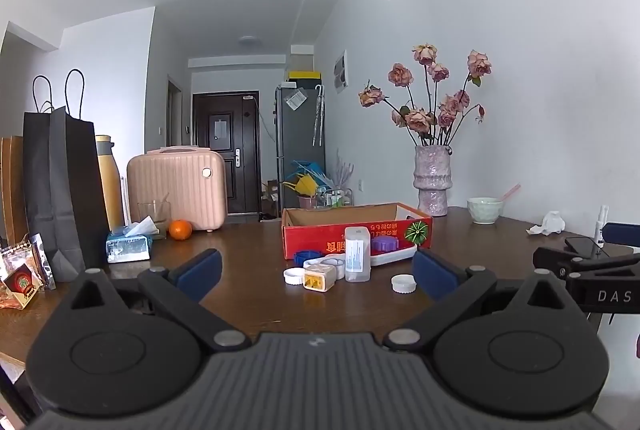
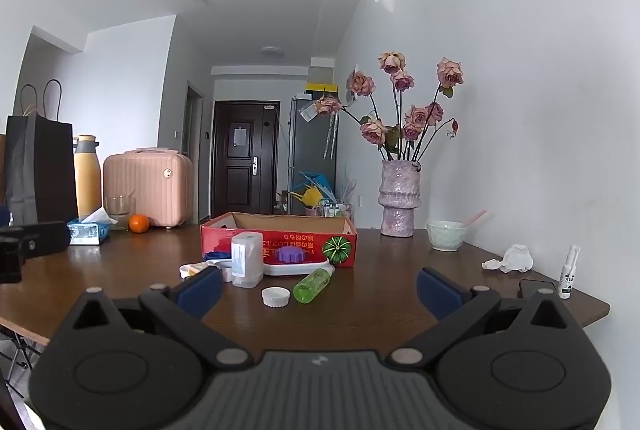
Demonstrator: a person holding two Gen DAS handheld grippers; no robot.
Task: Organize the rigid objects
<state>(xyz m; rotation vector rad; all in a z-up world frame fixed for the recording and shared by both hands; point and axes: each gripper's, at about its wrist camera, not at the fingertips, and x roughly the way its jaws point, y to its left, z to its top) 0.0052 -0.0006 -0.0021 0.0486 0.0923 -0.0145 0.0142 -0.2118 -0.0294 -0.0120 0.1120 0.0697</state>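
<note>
- Here, the left claw (image 1: 316, 268) hovers above the brown counter (image 1: 248, 294), its jaws spread wide with nothing between the blue pads.
- The right claw (image 2: 318, 288) is also spread wide and holds nothing; both point toward the clutter in the middle of the counter.
- A red cardboard box (image 2: 280, 240) sits open-topped near the centre, well ahead of both claws.
- Just in front of the box lies a white tray (image 2: 296, 267) carrying a purple ridged lid (image 2: 291, 254).
- A clear rectangular container with a white cap (image 2: 247, 259) stands upright beside the tray, to its left in the right wrist view.
- A green bottle (image 2: 313, 284) lies on its side, its neck touching the tray's corner.
- A white round cap (image 2: 275, 296) rests alone on the counter, nearest the right claw.
- In the left wrist view a small white case with a yellow inside (image 1: 319, 277), another white cap (image 1: 294, 275) and a blue lid (image 1: 307, 256) cluster left of the container.
- Farther off stand a vase of dried roses (image 2: 400, 202), a pale bowl (image 2: 446, 235), an orange (image 2: 139, 223) and a pink case (image 2: 148, 186).
</note>
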